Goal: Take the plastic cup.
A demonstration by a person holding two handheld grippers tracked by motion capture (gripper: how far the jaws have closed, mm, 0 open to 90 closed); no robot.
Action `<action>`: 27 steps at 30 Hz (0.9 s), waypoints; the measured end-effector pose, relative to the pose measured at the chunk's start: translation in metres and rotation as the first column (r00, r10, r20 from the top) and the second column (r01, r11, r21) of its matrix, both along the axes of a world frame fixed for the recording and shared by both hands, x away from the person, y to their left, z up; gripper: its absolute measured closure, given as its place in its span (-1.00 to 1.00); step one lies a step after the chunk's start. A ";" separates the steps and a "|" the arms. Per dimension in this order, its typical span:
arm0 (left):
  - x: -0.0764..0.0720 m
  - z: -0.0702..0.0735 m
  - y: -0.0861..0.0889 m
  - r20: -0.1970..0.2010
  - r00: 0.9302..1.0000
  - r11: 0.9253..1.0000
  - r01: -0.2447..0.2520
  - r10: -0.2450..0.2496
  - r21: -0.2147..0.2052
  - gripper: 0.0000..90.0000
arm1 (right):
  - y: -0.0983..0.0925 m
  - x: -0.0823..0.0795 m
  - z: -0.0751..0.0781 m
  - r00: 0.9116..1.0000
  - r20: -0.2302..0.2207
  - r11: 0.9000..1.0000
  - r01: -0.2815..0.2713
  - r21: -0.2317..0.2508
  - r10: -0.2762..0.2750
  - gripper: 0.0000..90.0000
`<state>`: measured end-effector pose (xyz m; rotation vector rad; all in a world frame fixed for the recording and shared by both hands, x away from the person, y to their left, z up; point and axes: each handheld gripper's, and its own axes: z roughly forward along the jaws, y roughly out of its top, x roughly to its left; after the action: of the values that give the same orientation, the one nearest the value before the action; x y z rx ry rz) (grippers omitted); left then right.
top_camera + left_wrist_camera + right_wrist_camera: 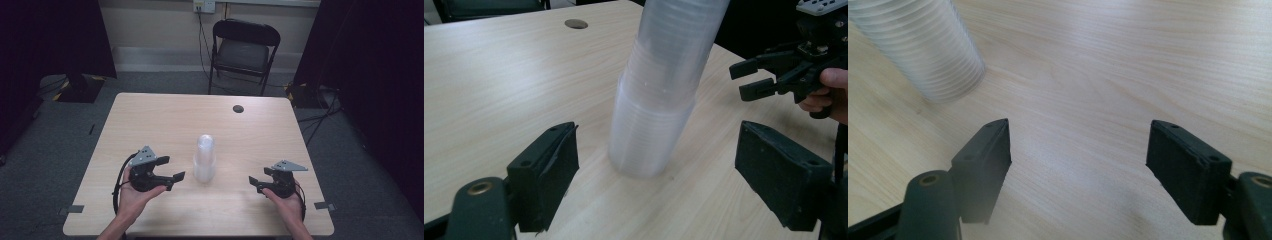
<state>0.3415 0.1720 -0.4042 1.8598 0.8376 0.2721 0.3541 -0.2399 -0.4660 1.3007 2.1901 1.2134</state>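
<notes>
Pale wooden table (150, 120); black folding chair (243, 50) behind it.

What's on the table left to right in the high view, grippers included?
left gripper → stack of clear plastic cups → right gripper. All three sit over the wooden table, with both grippers open and clear of the stack.
</notes>
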 end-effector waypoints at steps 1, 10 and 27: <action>0.003 0.004 -0.006 0.014 1.000 1.000 0.014 -0.014 0.018 -0.62 | 0.000 0.000 0.000 1.000 0.000 1.000 -0.001 0.003 0.001 -0.43; 0.020 0.009 -0.034 0.041 0.998 0.998 0.057 -0.057 0.022 -0.62 | 0.000 -0.002 0.001 0.999 0.015 0.999 -0.029 0.013 0.029 -0.46; 0.050 0.006 -0.070 0.057 0.996 0.998 0.064 -0.065 0.014 -0.64 | 0.002 -0.001 -0.001 0.999 0.008 0.999 -0.045 0.012 0.045 -0.46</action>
<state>0.3917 0.1018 -0.3978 1.8781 0.7369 0.2902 0.3528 -0.2379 -0.4665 1.2559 2.2214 1.2481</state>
